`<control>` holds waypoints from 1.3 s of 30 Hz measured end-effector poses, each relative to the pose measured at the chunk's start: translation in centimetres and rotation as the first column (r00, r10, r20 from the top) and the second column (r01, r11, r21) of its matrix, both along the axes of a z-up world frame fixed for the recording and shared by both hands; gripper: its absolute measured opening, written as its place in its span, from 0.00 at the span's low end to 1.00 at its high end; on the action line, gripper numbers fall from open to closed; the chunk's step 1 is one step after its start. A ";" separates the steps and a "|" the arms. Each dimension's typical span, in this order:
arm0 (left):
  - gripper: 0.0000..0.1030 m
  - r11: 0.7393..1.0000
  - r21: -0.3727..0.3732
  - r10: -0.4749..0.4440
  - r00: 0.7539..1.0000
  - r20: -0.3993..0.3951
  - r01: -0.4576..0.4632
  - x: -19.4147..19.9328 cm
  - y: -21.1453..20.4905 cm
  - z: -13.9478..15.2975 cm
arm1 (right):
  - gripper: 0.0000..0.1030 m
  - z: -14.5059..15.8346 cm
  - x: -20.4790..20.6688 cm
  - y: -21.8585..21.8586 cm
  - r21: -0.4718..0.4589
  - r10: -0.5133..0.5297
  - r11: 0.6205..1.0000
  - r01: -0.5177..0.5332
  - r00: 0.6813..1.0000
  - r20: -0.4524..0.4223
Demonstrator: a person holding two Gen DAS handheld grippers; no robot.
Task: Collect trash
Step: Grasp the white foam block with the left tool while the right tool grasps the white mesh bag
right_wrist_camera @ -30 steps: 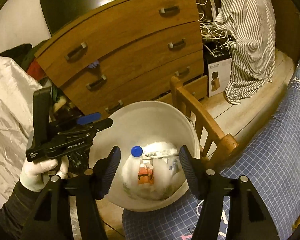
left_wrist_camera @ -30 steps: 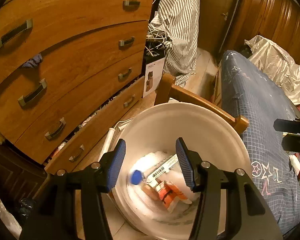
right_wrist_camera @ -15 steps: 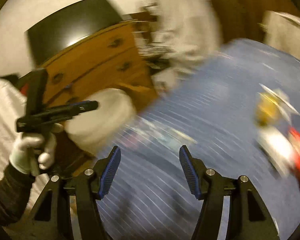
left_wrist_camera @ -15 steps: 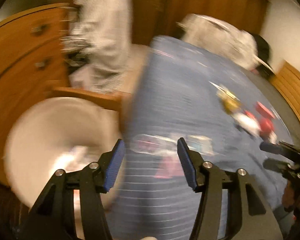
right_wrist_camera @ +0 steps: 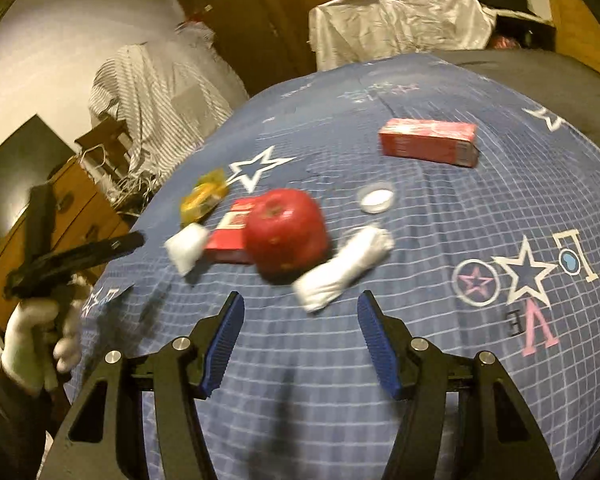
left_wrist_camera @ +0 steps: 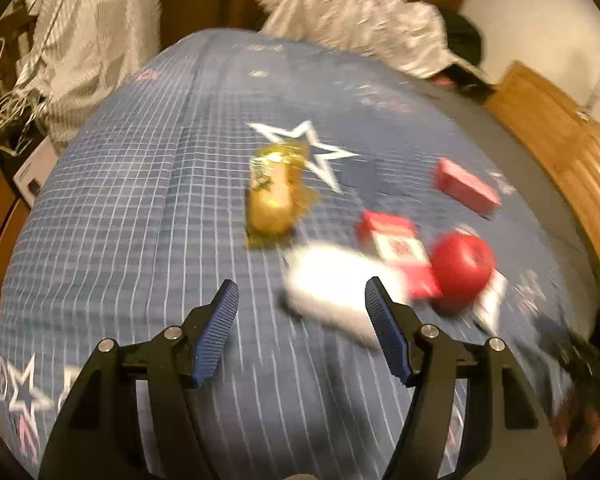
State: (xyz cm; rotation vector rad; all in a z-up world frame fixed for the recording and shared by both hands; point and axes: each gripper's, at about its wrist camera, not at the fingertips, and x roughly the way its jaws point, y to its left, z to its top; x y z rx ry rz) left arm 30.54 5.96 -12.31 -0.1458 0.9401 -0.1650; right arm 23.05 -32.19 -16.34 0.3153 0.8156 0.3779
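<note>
Moved since before: both views swung away from the white bin with trash inside and now looked down on the blue bedspread (left_wrist_camera: 140, 208); the bin was out of view.
Left gripper (left_wrist_camera: 302, 332): jaws had just been opening, stood wide, nothing between them.
Right gripper (right_wrist_camera: 300, 340): jaws apart, empty.
Landmark: red apple (right_wrist_camera: 286, 234), round and glossy, maybe not trash.
Trash places: crumpled white tissue (right_wrist_camera: 344, 268) touching the apple on its near side; flat red packet (right_wrist_camera: 230, 236) under its far-left edge; another white wad (right_wrist_camera: 186, 246) just left of that packet; crinkly yellow wrapper (right_wrist_camera: 204, 198) further left; red carton (right_wrist_camera: 428, 142), stiff and boxy, well beyond the apple.
Risk: soft tissue could slip or tear; closing there could bump the apple and roll it; motion blur made aiming uncertain.
</note>
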 end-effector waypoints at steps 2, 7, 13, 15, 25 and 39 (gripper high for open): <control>0.61 0.998 -0.032 0.058 0.997 -0.050 -0.059 2.7 1.1 -1.5 | 0.60 -0.6 0.8 -1.5 0.012 -0.001 1.000 0.001 1.000 -0.008; 0.61 0.996 -0.090 0.008 0.993 -0.121 -0.019 4.3 1.6 -3.8 | 0.60 -1.6 2.4 -2.5 0.043 -0.011 0.999 0.013 0.999 -0.033; 0.61 0.862 -0.199 -0.495 0.859 -0.130 0.466 -2.5 -4.8 -3.1 | 0.60 -2.1 2.6 -2.8 0.073 0.006 0.997 -0.003 0.999 -0.037; 0.61 0.842 -0.166 -0.535 0.834 -0.133 0.513 -4.9 -5.5 -2.6 | 0.60 -2.1 2.2 -2.9 0.076 0.020 0.997 -0.017 0.999 -0.033; 0.78 0.978 -0.138 -0.166 0.983 -0.074 0.155 -9.6 -2.4 0.5 | 0.61 -3.8 1.1 -2.5 0.117 0.034 0.993 -0.026 0.997 -0.066; 0.78 0.931 0.005 -0.364 0.928 -0.083 0.366 -9.6 -12.2 -2.4 | 0.66 -4.7 1.0 -2.6 0.152 0.052 0.987 -0.044 0.997 -0.053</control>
